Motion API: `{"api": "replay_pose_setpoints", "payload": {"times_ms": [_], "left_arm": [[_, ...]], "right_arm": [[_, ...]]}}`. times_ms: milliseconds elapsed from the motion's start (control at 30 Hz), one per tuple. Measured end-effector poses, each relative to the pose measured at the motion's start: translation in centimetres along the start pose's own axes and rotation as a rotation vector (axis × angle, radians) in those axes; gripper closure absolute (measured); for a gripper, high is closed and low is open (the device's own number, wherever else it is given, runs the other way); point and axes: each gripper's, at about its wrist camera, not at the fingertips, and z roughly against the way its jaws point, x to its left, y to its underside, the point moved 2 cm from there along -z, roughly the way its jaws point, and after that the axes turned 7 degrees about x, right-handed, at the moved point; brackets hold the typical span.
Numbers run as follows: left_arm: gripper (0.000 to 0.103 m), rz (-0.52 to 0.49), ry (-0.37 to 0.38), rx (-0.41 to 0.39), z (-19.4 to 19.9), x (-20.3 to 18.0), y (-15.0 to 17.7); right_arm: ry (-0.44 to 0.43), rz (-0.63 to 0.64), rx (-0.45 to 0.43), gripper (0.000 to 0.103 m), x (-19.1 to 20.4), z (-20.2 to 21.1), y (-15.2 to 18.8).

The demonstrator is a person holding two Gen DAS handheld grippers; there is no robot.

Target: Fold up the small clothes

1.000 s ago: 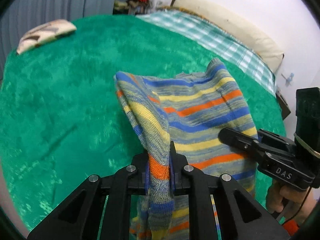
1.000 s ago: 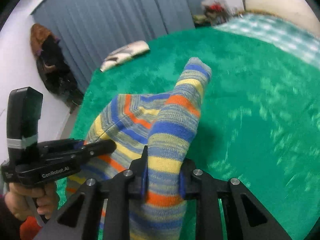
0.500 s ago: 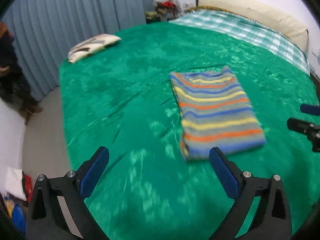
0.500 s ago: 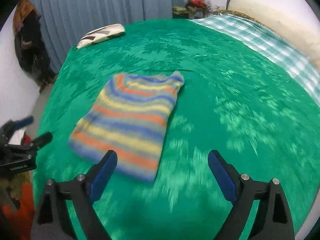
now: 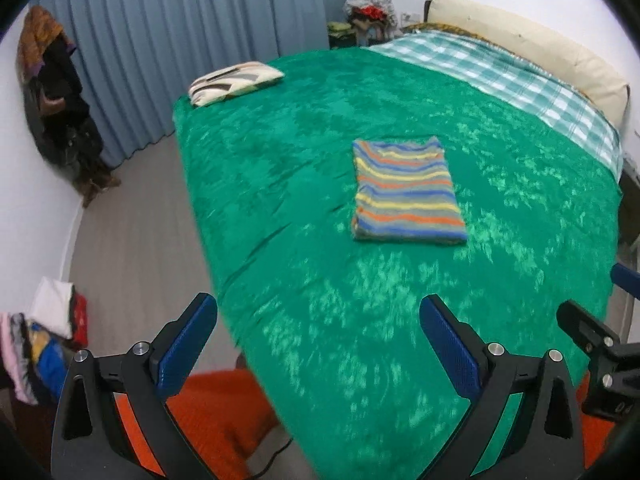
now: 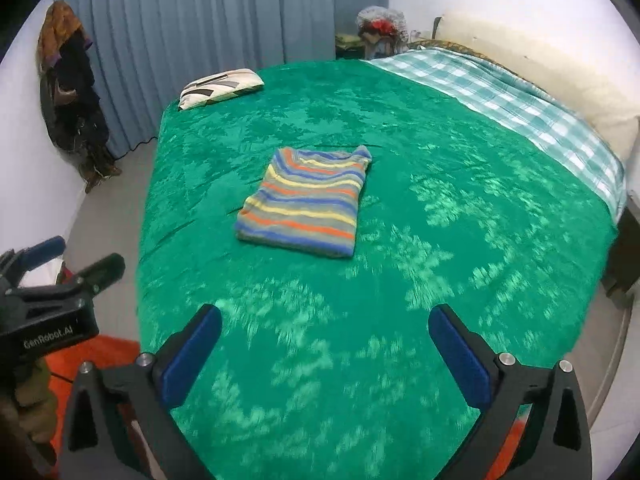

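You are holding both grippers back from the bed, near its close edge, and neither one is touching the cloth. Your left gripper is showing its blue fingers spread wide apart, gripping nothing. Your right gripper is likewise standing wide open, its blue fingers empty.

The striped sweater is lying folded into a flat rectangle on the green blanket, about mid-bed, well apart from both grippers. It is resting clear of the patterned pillow at the far corner and of the checked sheet along the headboard side.

The left wrist view alone is showing a pile of clothes on the floor at lower left, and the tips of your right gripper entering at its right margin. The right wrist view alone is showing the whole body of your left gripper at its left margin, with your hand wrapped around the handle, fingers parted there too. In that view the sweater is lying left of centre; in the left wrist view it is lying right of centre. Both views are showing the blue curtain and clothes hanging on the wall.
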Motion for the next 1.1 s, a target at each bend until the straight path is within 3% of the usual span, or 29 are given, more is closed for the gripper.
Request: {"api": "replay_pose_setpoints", "payload": {"times_ms": [167, 400, 667, 833, 1100], "left_arm": [[0.001, -0.035, -0.035, -0.023, 3.8, 0.2, 3.1], [0.001, 0.005, 0.018, -0.013, 7.2, 1.0, 4.8], [0.001, -0.04, 0.006, -0.026, 10.4, 0.5, 5.6], [0.001, -0.054, -0.014, -0.087, 12.3, 0.6, 5.4], [0.001, -0.019, 0.0, -0.096, 13.0, 1.3, 5.0]], "right_arm": [[-0.004, 0.026, -0.007, 0.001, 0.4, 3.6, 2.7], [-0.001, 0.024, -0.038, 0.001, 0.6, 8.6, 5.3], [-0.022, 0.039, -0.033, 0.001, 1.5, 12.6, 6.1], [0.012, 0.042, -0.069, 0.001, 2.0, 14.8, 5.9], [0.051, 0.019, -0.096, 0.001, 1.8, 15.9, 5.5]]}}
